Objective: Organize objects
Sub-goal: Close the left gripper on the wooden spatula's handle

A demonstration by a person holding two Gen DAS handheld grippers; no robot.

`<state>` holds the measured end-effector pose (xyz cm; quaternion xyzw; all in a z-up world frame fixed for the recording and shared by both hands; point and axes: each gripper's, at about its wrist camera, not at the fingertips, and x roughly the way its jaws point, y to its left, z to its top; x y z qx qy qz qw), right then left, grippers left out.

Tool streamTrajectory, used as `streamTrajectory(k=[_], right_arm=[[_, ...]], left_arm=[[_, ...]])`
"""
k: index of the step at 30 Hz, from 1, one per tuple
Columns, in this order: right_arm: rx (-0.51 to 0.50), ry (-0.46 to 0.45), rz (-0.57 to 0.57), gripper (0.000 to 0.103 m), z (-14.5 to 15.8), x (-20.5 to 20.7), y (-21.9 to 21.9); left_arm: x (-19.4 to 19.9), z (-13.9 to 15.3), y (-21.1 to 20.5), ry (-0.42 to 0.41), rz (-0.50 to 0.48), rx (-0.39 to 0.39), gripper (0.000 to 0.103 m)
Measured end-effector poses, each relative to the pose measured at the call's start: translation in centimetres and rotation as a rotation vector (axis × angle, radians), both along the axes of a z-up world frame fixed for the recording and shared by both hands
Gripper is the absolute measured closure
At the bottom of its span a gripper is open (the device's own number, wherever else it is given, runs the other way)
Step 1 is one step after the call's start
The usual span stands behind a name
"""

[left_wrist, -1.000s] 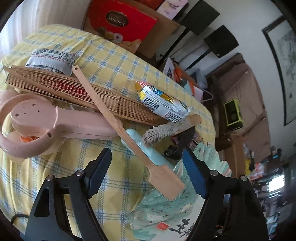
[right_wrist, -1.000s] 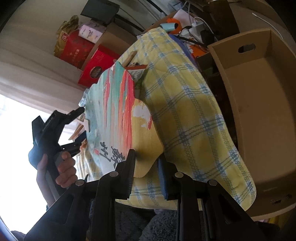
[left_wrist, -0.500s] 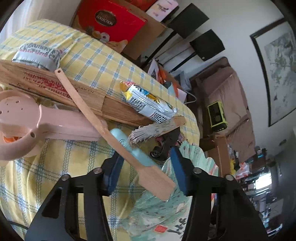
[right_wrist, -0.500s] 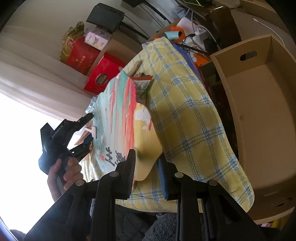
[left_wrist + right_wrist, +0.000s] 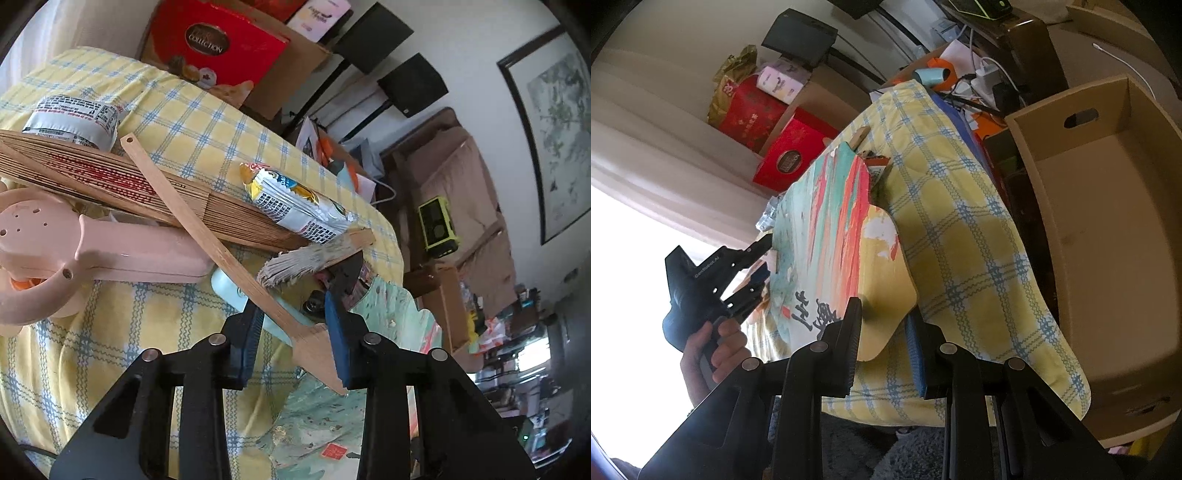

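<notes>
The left gripper [image 5: 295, 332] is clamped on the broad blade of a wooden spatula [image 5: 207, 236]. Both blue pads [image 5: 338, 343] press its flat end. The handle runs up toward 11 o'clock across a folded wooden fan [image 5: 110, 184]. It also crosses the long grip of a pink handheld fan [image 5: 92, 254] lying at 9 o'clock on the yellow checked tablecloth [image 5: 177, 122].

Under the spatula sits a pale mint object [image 5: 225, 286], mostly hidden. A paintbrush [image 5: 314, 254] with grey, splayed bristles lies just beside it at 1 o'clock. A yellow and white snack packet [image 5: 295, 206] rests on the folded fan's narrow end. A silver wrapped packet [image 5: 74, 118] sits at 10 o'clock, touching the fan's far edge. A red gift box [image 5: 218, 48] stands behind the table at 12 o'clock.

The right gripper [image 5: 882, 343] grasps the rim of a painted flat fan [image 5: 831, 229]. That fan is streaked teal and red with black characters, and its edge stands between the 2 fingers. The fan stretches toward 11 o'clock over the cloth. At 3 o'clock, off the table's side, stands an open cardboard box [image 5: 1108, 229]. The person's hand [image 5: 713, 347] holds the other gripper at 9 o'clock.
</notes>
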<state>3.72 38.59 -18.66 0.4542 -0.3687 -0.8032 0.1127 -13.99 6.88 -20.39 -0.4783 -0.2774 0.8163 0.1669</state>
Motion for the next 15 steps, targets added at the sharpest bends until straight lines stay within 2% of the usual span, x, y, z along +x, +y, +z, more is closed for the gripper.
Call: streamTrajectory(k=[15], right_arm=[[0.002, 0.036, 0.0, 0.079, 0.9, 0.1, 0.1]], left_arm=[[0.3, 1.0, 0.1, 0.041, 0.013, -0.038, 0.071]])
